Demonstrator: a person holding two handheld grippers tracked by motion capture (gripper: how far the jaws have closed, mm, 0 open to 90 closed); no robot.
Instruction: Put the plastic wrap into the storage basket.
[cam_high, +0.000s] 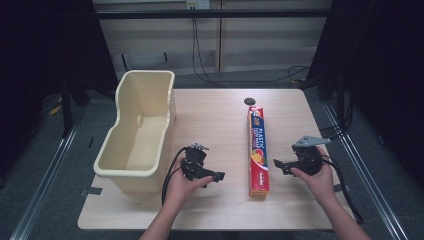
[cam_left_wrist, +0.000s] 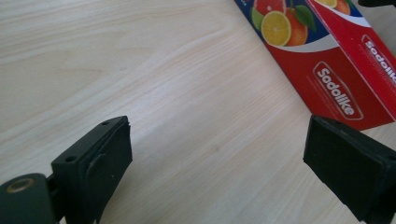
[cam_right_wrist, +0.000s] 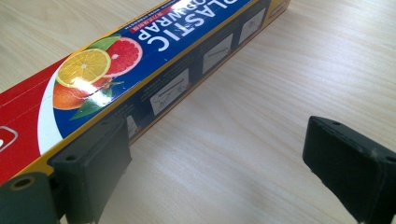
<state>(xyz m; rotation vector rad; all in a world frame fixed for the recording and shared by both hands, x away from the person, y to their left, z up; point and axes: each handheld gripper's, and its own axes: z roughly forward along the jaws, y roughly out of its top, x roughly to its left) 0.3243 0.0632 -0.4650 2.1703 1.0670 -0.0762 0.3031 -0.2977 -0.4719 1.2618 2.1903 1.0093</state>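
The plastic wrap box (cam_high: 258, 151) lies flat on the desk (cam_high: 215, 115) between the two grippers, its long side running away from the person; the left gripper (cam_high: 218, 176) sits just to one side of its near end, the right gripper (cam_high: 278, 165) just to the other, both pointing inward at it. Both pairs of fingers stand wide apart and clamp nothing; only bare wood lies between the left fingers (cam_left_wrist: 100, 163), and between the right fingers (cam_right_wrist: 343, 156) likewise.

What could go wrong, as I judge it: the box is long and light, and a grip taken at the near end alone would let the far end droop or swing; a push from one side before the other side meets it would skid the carton across the smooth wood; pads closing on the thin cardboard wall could dent it. If the box is meant for the cream plastic bin (cam_high: 137, 132) well beyond the left fingers, its length may catch on the rim.

The high view gives the bin, the small black disc (cam_high: 249, 101) past the far end of the box, and how the grippers flank it; the left gripper view gives the red end panel (cam_left_wrist: 348, 60) just beyond the fingers; the right gripper view gives the box's side with its printed diagrams (cam_right_wrist: 187, 84), close against one finger, though whether it touches I cannot tell.
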